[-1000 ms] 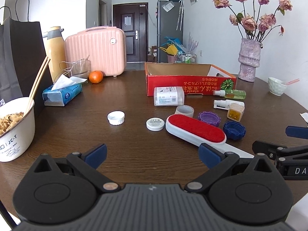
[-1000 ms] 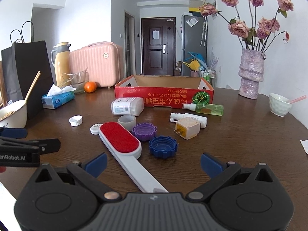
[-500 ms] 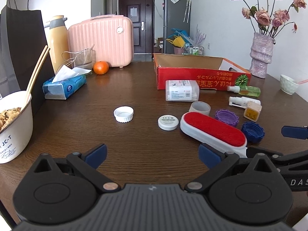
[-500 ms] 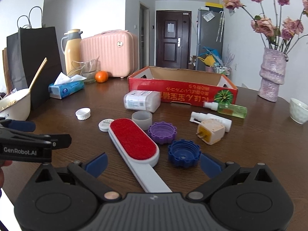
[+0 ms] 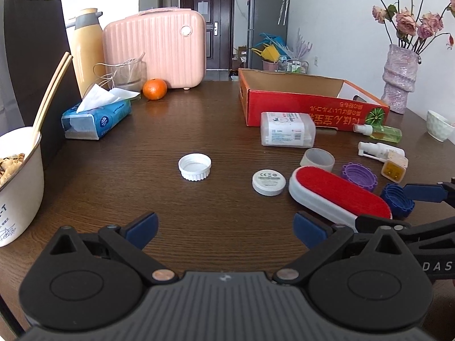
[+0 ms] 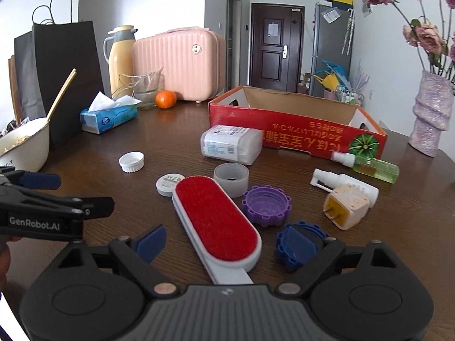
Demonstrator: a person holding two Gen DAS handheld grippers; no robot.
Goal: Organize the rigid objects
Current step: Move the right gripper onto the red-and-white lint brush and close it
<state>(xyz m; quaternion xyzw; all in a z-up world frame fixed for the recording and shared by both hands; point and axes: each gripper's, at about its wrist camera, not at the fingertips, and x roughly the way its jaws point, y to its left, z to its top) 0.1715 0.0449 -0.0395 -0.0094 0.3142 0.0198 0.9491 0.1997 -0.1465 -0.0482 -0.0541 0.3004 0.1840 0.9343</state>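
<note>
Spreading across a dark wooden tabletop (image 6: 182,139) in a living room, with a red cardboard box (image 6: 295,130) sitting open toward the upper right of the right wrist view. Lying at lower centre of that view: a red-faced lint brush (image 6: 216,218), long axis running from upper left down to lower right, white handle pointing under the right tool (image 6: 224,245). Straddling the brush at its handle end with both blue pads, not yet pressing on it; jaws having just been closing, brush between them but apart from both pads. Crowding the right-hand pad: a blue bottle cap (image 6: 298,244), just behind it and likely to get nudged. Hanging wide open and empty over bare wood at the bottom of the left wrist view: the left tool (image 5: 224,227), with a white bottle cap (image 5: 195,166) well ahead of it at centre. Judging the right hand far nearer the brush, and the jaws crossing its narrow width, so closing squarely on the handle end looks workable.
</note>
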